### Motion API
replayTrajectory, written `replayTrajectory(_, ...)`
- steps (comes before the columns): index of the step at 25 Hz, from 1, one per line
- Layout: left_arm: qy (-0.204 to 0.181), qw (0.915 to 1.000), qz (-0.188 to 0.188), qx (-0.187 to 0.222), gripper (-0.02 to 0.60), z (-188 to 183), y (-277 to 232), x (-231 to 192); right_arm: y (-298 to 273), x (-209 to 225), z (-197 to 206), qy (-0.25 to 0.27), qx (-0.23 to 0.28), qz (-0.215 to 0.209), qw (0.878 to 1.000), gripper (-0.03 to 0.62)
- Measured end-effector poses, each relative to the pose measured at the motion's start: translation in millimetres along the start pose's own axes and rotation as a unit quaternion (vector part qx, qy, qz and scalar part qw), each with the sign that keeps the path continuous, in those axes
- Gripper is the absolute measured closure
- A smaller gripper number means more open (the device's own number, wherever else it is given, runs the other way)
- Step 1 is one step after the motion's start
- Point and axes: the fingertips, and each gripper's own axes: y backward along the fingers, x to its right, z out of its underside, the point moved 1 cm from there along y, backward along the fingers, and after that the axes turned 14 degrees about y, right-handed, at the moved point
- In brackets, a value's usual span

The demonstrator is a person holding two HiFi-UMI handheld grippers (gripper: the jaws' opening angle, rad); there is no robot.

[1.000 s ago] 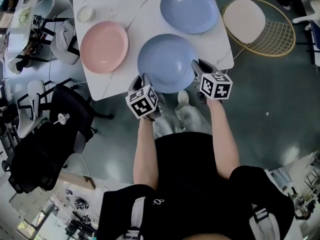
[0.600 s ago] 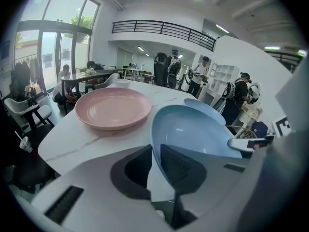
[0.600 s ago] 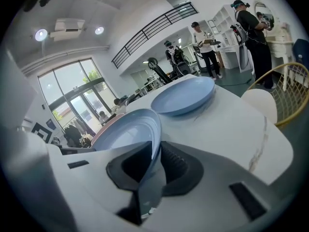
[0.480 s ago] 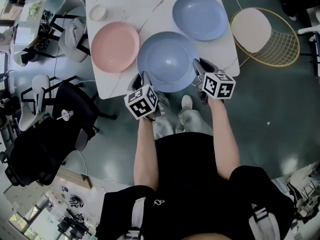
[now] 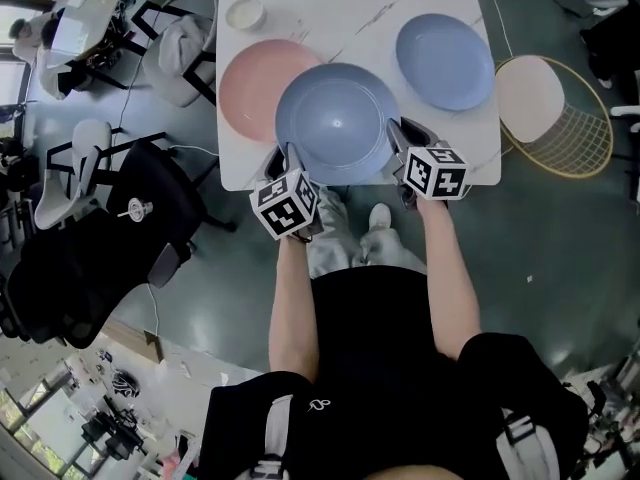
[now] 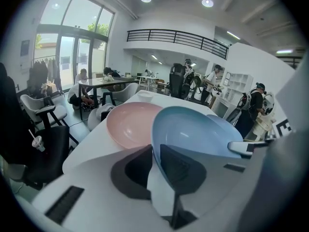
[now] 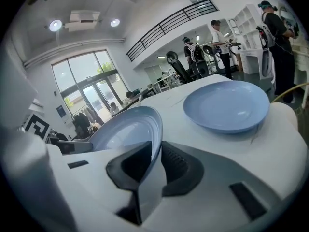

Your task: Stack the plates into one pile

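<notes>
Left gripper (image 5: pixel 284 159) jaws just closed tighter on blue plate (image 5: pixel 335 118) rim. Right gripper (image 5: pixel 399 136) clamps the opposite rim. Plate overlaps pink plate (image 5: pixel 248 83).

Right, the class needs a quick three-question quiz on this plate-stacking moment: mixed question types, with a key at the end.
1. True or false: the left gripper and the right gripper both clamp the rim of the same blue plate.
2. In the head view, the held plate partly hides: A) the pink plate B) the other blue plate C) a cup.
3. How many plates show altogether?
Key: 1 true; 2 A; 3 three.
</notes>
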Motion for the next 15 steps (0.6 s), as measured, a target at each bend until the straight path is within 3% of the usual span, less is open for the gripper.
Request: replayTrajectory(15,0.043,0.9982,-0.040,0.013,0.515,-48,-13,-70,-75,-59,-36,0.041,-0.024,-0.044,0.998,0.520)
